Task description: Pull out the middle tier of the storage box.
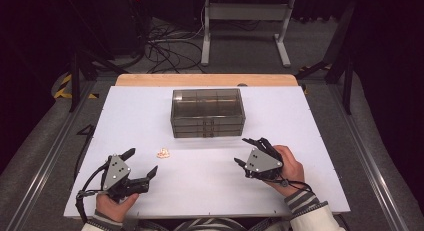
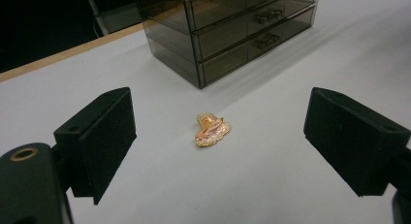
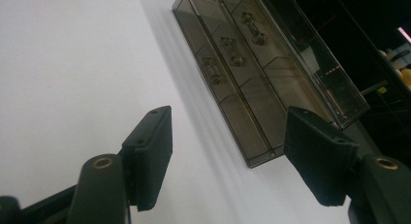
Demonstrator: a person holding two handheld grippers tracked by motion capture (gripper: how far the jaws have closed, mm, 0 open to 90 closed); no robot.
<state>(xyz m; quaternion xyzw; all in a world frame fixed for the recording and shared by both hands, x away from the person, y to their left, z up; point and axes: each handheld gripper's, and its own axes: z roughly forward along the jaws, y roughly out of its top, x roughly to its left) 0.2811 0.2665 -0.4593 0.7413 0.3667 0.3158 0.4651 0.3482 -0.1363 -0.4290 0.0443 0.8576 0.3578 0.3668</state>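
Overhead and gripper views of a white table (image 1: 300, 121). A small gold-and-pink trinket (image 1: 163, 153) lies flat on the table surface, in front of and to the left of a smoky transparent drawer unit (image 1: 208, 112) with three stacked drawers, and well apart from it. The left gripper (image 1: 141, 162), held in the person's left hand (image 1: 114, 203), rests near the table's front edge with its jaws spread wide and empty; in the left gripper view the trinket (image 2: 212, 130) lies ahead between the two black pads (image 2: 104, 136), untouched. The right gripper (image 1: 244, 151), in the right hand (image 1: 289, 167), points toward the drawer unit (image 3: 261, 64), jaws parted with nothing between them
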